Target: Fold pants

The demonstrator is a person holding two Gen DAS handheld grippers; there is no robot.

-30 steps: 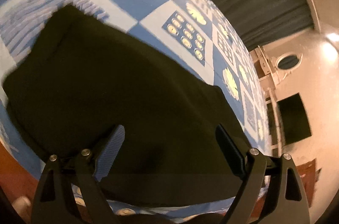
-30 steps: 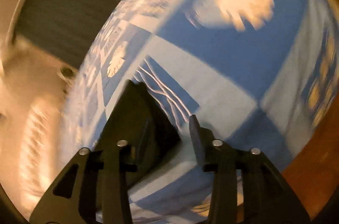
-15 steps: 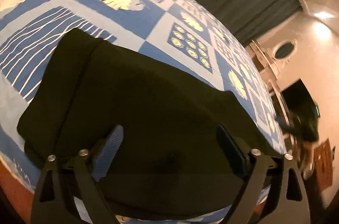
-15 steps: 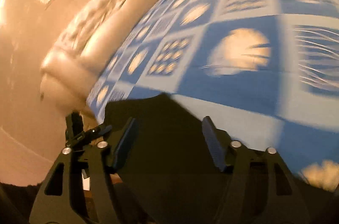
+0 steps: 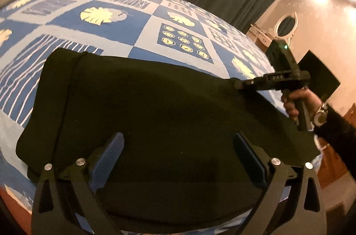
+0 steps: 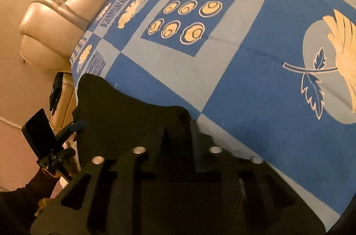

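- The pants (image 5: 155, 123) are lying as a broad dark slab on the bed (image 5: 138, 26), near its closest edge below the blue square of nine yellow rings (image 5: 184, 41), already doubled over at least once by the look of the thick, stepped layers at their left end.
- Their long axis is running side to side along that bed edge in the left wrist view, one end stopping under the white-striped patch, the other reaching toward the bed's right corner.
- Judging by the length on show, at least one more fold is remaining, probably end over end.
- The right hand-held gripper (image 6: 178, 123) is sitting pinched shut on the pants' far right corner, its jaws having just been closing with cloth between them.
- The left hand-held gripper (image 5: 178, 159) is hovering over the middle of the near edge, its jaws having just been opening to their widest, gripping nothing.
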